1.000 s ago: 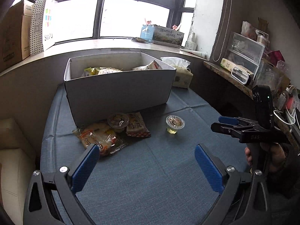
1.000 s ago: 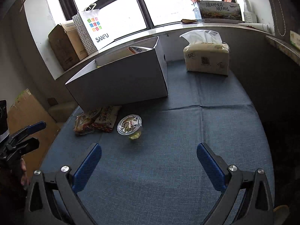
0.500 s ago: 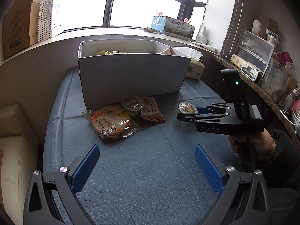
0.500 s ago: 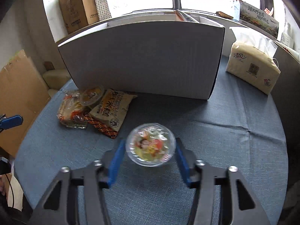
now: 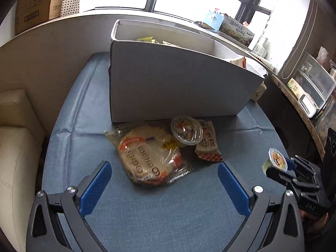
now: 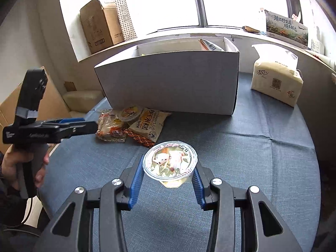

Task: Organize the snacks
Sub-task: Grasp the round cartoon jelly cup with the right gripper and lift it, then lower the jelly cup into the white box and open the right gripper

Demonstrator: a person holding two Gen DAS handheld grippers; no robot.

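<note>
My right gripper (image 6: pixel 168 175) is shut on a clear jelly cup (image 6: pixel 170 161) and holds it above the blue cloth; the cup also shows in the left wrist view (image 5: pixel 277 160). My left gripper (image 5: pixel 162 183) is open and empty, just short of a round bread pack (image 5: pixel 150 156). A second jelly cup (image 5: pixel 186 130) lies on that pack beside a small snack packet (image 5: pixel 208 142). All three lie in front of the white box (image 5: pixel 178 92), which holds more snacks. In the right wrist view the left gripper (image 6: pixel 84 126) is at the left.
A tissue pack (image 6: pixel 276 79) stands right of the box. A cardboard box (image 6: pixel 98 25) and a printed carton (image 6: pixel 286 25) sit on the window sill. Storage bins (image 5: pixel 313 79) line a shelf at the right. A cream cushion (image 5: pixel 14 147) lies left of the table.
My right gripper has closed on the jelly cup and lifted it off the cloth, pulling back toward the right. My left gripper has moved forward toward the bread pack, still open.
</note>
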